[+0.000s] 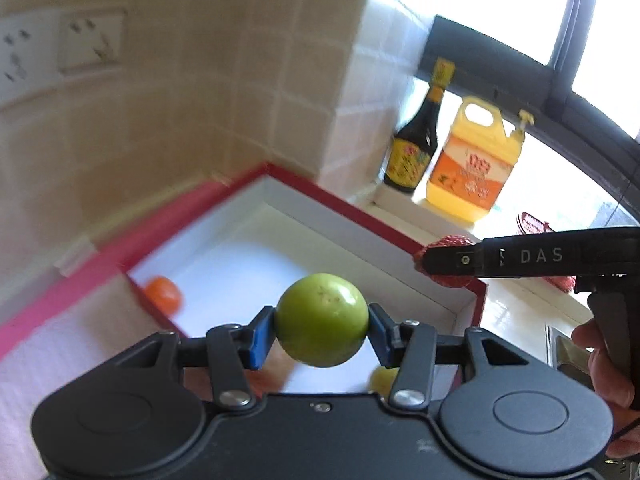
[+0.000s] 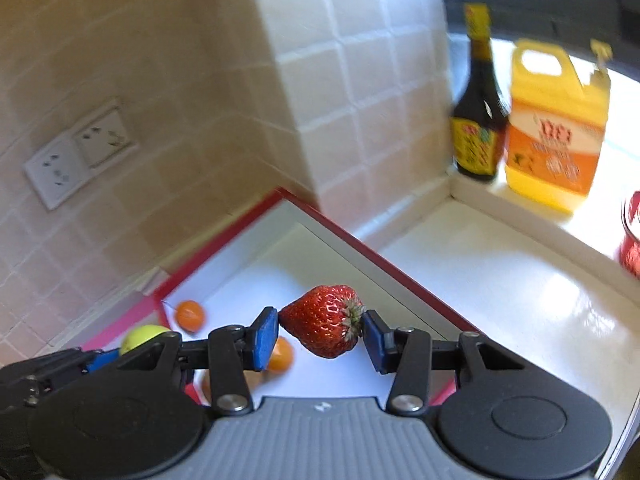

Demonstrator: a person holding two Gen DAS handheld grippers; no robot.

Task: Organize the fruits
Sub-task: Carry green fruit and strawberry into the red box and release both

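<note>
My left gripper (image 1: pixel 322 324) is shut on a green round fruit (image 1: pixel 322 319) and holds it above a red-rimmed white box (image 1: pixel 360 212). My right gripper (image 2: pixel 321 330) is shut on a red strawberry (image 2: pixel 324 320), also above the box (image 2: pixel 352 240). It shows from the side in the left wrist view (image 1: pixel 444 262), over the box's right rim. An orange fruit (image 1: pixel 162 294) lies in the box's left corner. The right wrist view shows two orange fruits (image 2: pixel 190 314) (image 2: pixel 280 354) in the box and the green fruit (image 2: pixel 142 336) at lower left. A yellowish fruit (image 1: pixel 382 378) peeks below my left fingers.
A dark sauce bottle (image 1: pixel 416 136) and a yellow jug (image 1: pixel 472 160) stand on the sill at the back right. A tiled wall with sockets (image 2: pixel 80 152) is behind the box. A white counter (image 2: pixel 500 288) lies right of it, with a red object (image 2: pixel 632 236) at the far right.
</note>
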